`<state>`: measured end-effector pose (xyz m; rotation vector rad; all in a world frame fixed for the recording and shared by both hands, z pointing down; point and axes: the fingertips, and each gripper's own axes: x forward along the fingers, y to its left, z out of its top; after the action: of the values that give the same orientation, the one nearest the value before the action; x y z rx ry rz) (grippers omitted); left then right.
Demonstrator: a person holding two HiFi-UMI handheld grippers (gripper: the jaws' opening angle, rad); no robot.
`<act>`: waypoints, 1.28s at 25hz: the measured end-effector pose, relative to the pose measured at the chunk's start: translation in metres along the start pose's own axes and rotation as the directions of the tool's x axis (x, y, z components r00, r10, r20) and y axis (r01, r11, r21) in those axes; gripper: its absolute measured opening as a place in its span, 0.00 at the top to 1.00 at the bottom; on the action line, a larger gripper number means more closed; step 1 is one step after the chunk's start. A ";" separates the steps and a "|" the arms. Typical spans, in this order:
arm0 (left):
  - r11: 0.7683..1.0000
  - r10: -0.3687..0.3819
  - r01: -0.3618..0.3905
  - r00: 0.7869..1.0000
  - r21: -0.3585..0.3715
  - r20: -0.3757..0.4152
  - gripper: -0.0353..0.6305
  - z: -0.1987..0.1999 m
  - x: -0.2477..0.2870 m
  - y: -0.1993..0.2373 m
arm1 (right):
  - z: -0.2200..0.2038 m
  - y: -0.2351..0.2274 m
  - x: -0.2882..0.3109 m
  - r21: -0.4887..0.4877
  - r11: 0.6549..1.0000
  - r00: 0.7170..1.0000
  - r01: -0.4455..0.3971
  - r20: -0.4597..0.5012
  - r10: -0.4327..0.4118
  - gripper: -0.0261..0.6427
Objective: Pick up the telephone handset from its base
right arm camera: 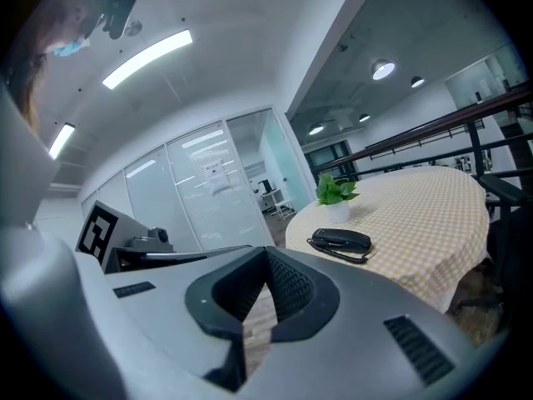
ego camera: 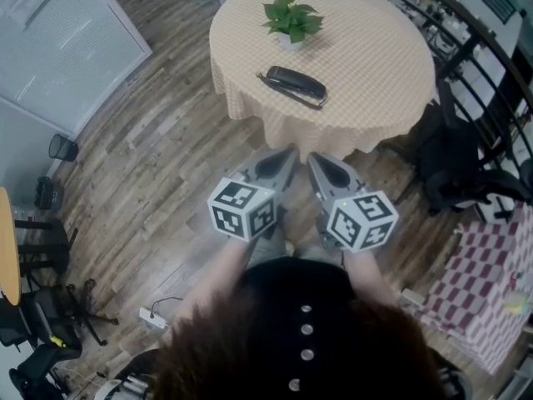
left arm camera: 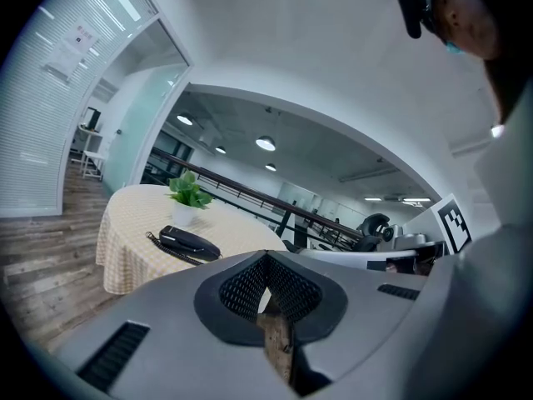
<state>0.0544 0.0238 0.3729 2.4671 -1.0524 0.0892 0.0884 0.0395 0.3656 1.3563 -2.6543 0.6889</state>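
Overhead only, power strip [ego camera: 151,315], handset [ego camera: 295,82] in all

Left claw [ego camera: 286,155] and right claw [ego camera: 319,163] held side by side just ahead of the torso, tips converging, pointing far and slightly down. Both jaw pairs closed, nothing gripped. Forearms [ego camera: 218,275] extended forward.

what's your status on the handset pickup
Left gripper and right gripper shut, empty. Telephone handset cradled on round table, untouched. Potted plant behind, nothing blocking.
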 end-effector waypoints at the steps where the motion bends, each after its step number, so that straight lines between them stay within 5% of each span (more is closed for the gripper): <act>1: 1.000 -0.001 0.001 1.000 -0.004 -0.003 0.94 0.002 0.005 0.006 | 0.002 -0.003 0.007 -0.001 1.000 1.000 -0.001 -0.004 0.001 0.95; 11: 0.999 0.017 -0.018 1.000 -0.029 -0.011 0.94 0.038 0.054 0.078 | 0.046 -0.042 0.092 -0.010 1.000 1.000 0.013 -0.005 -0.013 0.95; 32: 0.997 -0.079 0.078 0.996 -0.025 -0.049 0.94 0.102 0.130 0.174 | 0.100 -0.086 0.210 0.003 0.996 0.996 0.090 0.008 -0.090 0.95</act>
<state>0.0129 -0.2131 0.3783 2.4690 -0.9291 0.1126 0.0420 -0.2047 0.3634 1.4721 -2.5808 0.6784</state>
